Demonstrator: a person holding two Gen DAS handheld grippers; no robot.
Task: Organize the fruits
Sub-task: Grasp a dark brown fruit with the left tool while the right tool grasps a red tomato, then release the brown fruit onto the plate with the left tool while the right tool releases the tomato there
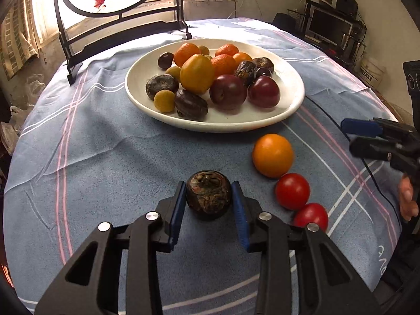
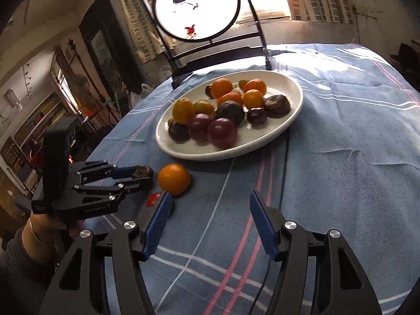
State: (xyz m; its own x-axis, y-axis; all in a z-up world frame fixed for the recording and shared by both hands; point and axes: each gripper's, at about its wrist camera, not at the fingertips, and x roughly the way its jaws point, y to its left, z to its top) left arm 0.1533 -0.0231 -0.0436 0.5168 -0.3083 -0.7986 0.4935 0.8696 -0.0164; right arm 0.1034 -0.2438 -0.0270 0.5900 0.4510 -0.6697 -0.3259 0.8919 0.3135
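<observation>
Two grippers work over a round table under a blue plaid cloth (image 1: 105, 157). Largest on it, well ahead of both sets of fingers, is a white plate (image 1: 286, 105) heaped with fruit: orange citrus, dark red plums, small yellow fruits and wrinkled brown ones. Beyond the plate stands a dark-framed round screen (image 1: 115, 13).

Between the plate and the left gripper (image 1: 209, 197), off to its right, an orange fruit (image 1: 272, 155) lies on the cloth; nearer still on that same side sit two red tomatoes (image 1: 292, 191), touching each other, the closer one partly hidden behind the gripper's linkage.

Its blue pads (image 1: 239, 210) are closed against both sides of a dark brown wrinkled fruit (image 1: 208, 195), low over the cloth or resting on it; which, I cannot tell.

The right gripper (image 2: 210, 210) hovers with its fingers spread wide and only cloth between them, the orange fruit ahead and left of its left pad.
</observation>
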